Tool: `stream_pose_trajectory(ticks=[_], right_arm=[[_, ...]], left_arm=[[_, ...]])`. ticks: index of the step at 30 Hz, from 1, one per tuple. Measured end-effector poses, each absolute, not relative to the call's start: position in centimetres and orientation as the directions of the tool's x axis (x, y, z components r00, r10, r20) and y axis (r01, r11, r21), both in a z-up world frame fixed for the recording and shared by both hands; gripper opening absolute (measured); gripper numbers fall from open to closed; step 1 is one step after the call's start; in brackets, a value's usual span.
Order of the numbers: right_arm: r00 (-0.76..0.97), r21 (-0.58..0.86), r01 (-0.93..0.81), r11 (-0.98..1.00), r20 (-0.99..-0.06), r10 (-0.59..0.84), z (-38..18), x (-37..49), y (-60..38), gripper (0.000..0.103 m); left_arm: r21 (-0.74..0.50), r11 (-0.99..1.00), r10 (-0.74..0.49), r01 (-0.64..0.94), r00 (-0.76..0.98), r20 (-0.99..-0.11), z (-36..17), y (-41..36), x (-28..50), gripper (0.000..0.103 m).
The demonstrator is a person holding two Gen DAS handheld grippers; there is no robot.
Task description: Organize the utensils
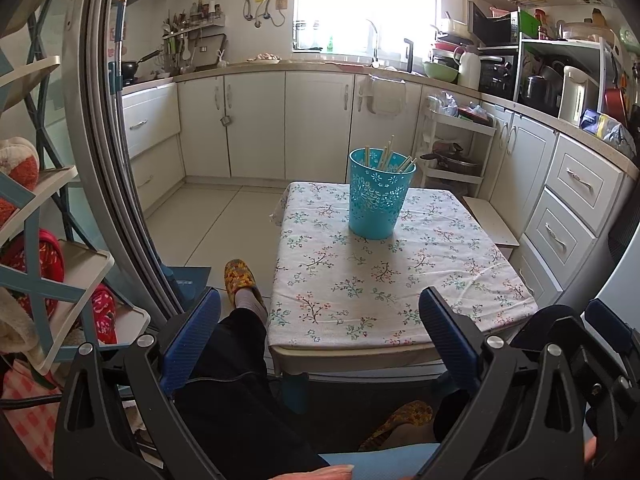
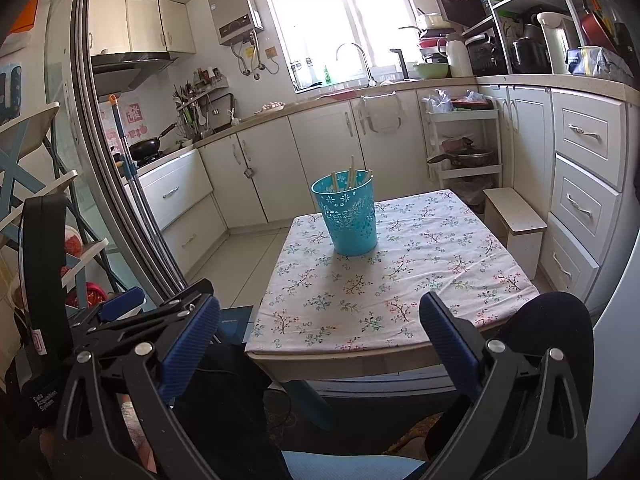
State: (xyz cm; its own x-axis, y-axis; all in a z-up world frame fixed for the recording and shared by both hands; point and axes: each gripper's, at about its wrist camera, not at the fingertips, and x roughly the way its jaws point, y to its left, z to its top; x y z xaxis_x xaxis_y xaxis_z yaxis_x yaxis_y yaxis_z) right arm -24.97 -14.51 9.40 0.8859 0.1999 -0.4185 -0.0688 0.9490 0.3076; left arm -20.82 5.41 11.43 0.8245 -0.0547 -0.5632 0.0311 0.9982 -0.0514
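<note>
chopsticks point(image 1: 390, 156) stand in a blue cup point(image 1: 380, 196) on the far side of the little table point(image 1: 384, 280) with the flower cloth. left gripper point(image 1: 320, 340) is spread wide and holds nothing. right gripper point(image 2: 320, 340) is spread wide too, near the table edge

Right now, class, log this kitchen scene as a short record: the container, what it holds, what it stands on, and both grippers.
container: teal cut-out bucket, upright
contents: chopsticks standing inside, tips above the rim
surface: small table with floral cloth; bucket sits toward its far side
left gripper: open, holding nothing, short of the table
right gripper: open, holding nothing, short of the table
</note>
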Motion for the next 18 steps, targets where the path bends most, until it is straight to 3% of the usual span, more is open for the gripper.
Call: stream_pose_trajectory(ticks=[18], right_arm=[[0.886,0.306,-0.068,0.949,-0.419,0.199,9.47,-24.98,-14.36,0.096]], left_arm=[[-0.050,0.998,-0.052,0.029,0.827,-0.560,11.52,5.75,-20.97,0.095]])
